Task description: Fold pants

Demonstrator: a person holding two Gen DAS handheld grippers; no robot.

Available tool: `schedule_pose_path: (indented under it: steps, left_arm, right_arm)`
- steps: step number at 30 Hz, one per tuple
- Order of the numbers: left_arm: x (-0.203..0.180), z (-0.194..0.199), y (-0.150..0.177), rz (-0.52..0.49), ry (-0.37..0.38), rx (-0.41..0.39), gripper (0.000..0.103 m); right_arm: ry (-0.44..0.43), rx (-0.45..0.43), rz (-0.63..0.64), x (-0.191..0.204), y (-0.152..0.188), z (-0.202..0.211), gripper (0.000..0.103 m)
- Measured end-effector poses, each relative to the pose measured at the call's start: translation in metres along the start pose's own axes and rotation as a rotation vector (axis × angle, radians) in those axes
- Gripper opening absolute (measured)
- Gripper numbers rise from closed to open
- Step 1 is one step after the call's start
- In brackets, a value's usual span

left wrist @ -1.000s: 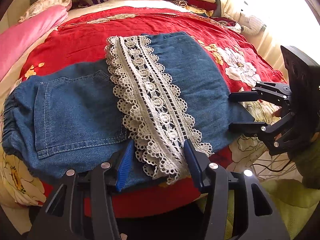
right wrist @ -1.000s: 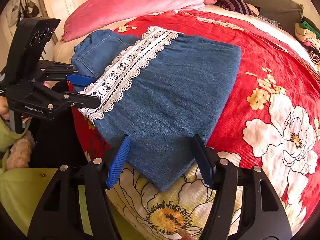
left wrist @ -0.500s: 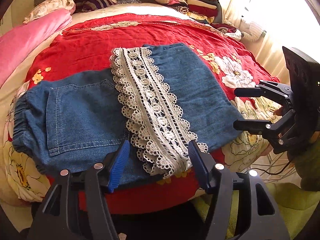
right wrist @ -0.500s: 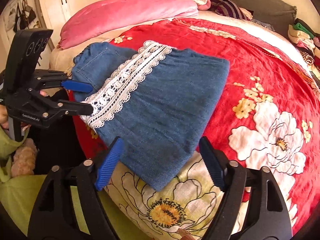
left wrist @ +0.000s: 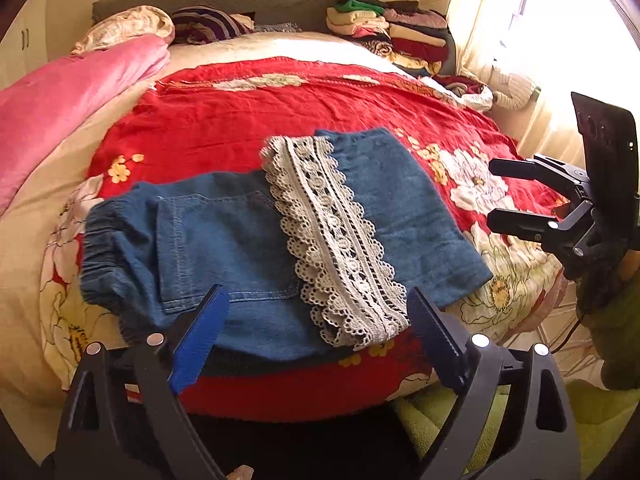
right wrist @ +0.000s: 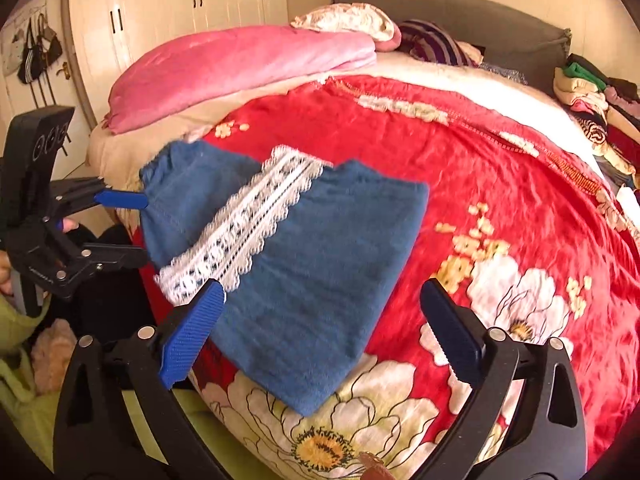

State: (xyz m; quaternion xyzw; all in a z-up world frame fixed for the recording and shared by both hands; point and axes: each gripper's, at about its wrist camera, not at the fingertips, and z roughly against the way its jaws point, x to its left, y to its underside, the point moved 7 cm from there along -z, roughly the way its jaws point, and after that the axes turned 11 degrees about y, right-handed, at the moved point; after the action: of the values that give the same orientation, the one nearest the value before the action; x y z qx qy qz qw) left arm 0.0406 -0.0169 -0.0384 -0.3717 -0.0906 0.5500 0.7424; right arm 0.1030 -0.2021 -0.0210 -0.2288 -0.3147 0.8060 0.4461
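Observation:
Folded blue denim pants (left wrist: 224, 236) with a white lace hem band (left wrist: 332, 248) lie on the red floral bedspread (left wrist: 224, 120) near the bed's front edge; they also show in the right wrist view (right wrist: 320, 264). My left gripper (left wrist: 316, 340) is open and empty, held just in front of the pants' near edge. My right gripper (right wrist: 320, 336) is open and empty, off the pants' right corner. Each gripper shows in the other's view, the right one (left wrist: 496, 196) and the left one (right wrist: 132, 228), both apart from the cloth.
A pink quilt (left wrist: 68, 92) lies along the bed's left side. Pillows (left wrist: 208, 24) and a stack of folded clothes (left wrist: 388, 24) sit at the headboard. White wardrobes (right wrist: 180, 16) stand beyond the bed. Green cloth (left wrist: 440, 412) is below the bed's front edge.
Both grippers have pulled back and up from the pants and opened wider. The pants lie as before.

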Motion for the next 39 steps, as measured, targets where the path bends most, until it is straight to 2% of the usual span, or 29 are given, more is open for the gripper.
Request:
schedule_pose_path:
  steps: [4, 10, 18, 24, 28, 31, 39]
  left_arm:
    - [0.013, 0.022, -0.005, 0.027, -0.034, -0.055, 0.097]
    - [0.042, 0.051, -0.004, 0.091, -0.086, -0.111, 0.097]
    - [0.092, 0.084, 0.012, 0.226, -0.153, -0.161, 0.097]
    - [0.118, 0.089, 0.035, 0.31, -0.193, -0.145, 0.097]
    - [0.125, 0.082, 0.046, 0.35, -0.17, -0.122, 0.097]
    - [0.126, 0.073, 0.052, 0.378, -0.125, -0.111, 0.097]
    - [0.112, 0.042, 0.059, 0.377, -0.072, -0.054, 0.097]
  right_arm:
    - [0.017, -0.034, -0.014, -0.004, -0.014, 0.006, 0.094]
    - [-0.004, -0.071, -0.014, 0.002, -0.039, 0.009, 0.094]
    - [-0.063, -0.109, 0.063, 0.041, -0.072, 0.004, 0.094]
    - [-0.119, -0.104, 0.135, 0.079, -0.093, -0.009, 0.094]
    - [-0.156, -0.086, 0.196, 0.107, -0.103, -0.023, 0.094]
    - [-0.185, -0.067, 0.234, 0.126, -0.11, -0.036, 0.094]
    - [-0.247, -0.019, 0.33, 0.164, -0.122, -0.065, 0.094]
